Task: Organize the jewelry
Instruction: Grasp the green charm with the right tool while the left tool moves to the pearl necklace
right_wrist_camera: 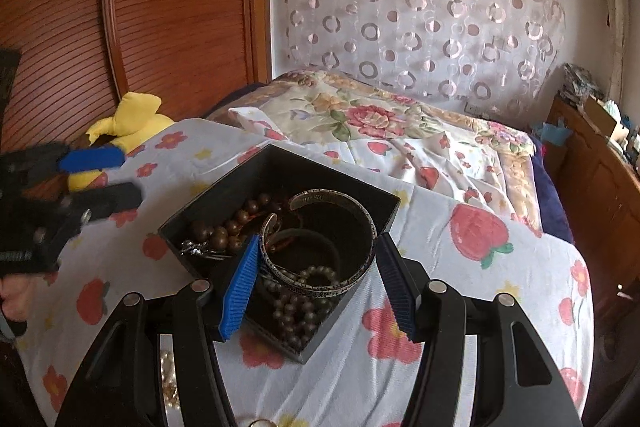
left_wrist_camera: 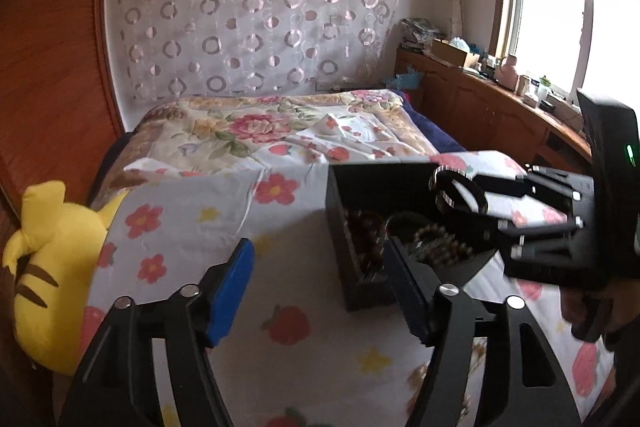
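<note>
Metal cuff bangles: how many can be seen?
1. The silver cuff bangle sits between the right tongs, above the black box. More may lie hidden under the beads.

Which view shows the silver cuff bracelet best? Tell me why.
The right wrist view: the silver cuff bracelet fills the middle, between the right gripper's pads. The left wrist view shows it small, side-on and blurred.

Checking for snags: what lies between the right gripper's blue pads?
In the right wrist view, a silver metal cuff bangle, above the black jewelry box.
</note>
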Action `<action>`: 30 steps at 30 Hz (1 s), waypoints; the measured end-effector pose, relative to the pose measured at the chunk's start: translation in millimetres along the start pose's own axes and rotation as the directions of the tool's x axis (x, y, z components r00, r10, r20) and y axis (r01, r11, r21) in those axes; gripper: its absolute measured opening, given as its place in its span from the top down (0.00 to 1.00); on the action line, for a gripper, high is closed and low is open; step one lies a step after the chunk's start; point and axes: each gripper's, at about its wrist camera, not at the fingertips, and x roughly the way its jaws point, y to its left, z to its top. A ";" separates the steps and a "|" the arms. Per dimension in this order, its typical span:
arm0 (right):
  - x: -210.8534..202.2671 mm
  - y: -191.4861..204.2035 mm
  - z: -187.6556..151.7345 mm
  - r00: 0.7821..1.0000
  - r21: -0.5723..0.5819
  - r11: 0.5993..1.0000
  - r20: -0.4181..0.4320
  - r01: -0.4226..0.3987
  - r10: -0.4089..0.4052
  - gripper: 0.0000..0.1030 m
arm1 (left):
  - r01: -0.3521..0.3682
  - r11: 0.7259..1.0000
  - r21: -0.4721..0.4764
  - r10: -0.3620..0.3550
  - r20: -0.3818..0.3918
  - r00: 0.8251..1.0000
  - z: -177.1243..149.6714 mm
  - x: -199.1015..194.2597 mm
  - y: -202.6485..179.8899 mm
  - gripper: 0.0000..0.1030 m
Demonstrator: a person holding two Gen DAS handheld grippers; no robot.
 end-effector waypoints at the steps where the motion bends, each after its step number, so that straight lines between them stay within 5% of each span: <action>1: 1.5 0.6 0.4 1.000 0.004 1.000 -0.004 0.000 0.000 0.40 | 0.001 1.000 -0.002 -0.001 -0.002 1.000 -3.3 -0.5 2.0 0.33; 7: 13.9 1.1 3.2 0.999 0.003 1.000 -0.038 -0.004 0.004 0.40 | 0.020 1.000 -0.005 -0.020 -0.014 1.000 -25.1 -8.9 6.7 0.30; 16: -12.5 1.3 2.9 1.000 -0.012 1.000 0.020 -0.012 0.012 0.33 | 0.056 0.998 -0.011 -0.056 -0.014 0.998 -44.7 -24.9 -1.1 0.28; 30: -72.1 26.3 -77.9 0.994 -0.086 0.991 -0.049 -0.098 0.094 0.48 | 0.087 0.996 0.003 -0.087 -0.017 0.996 -81.7 -48.3 -21.1 0.20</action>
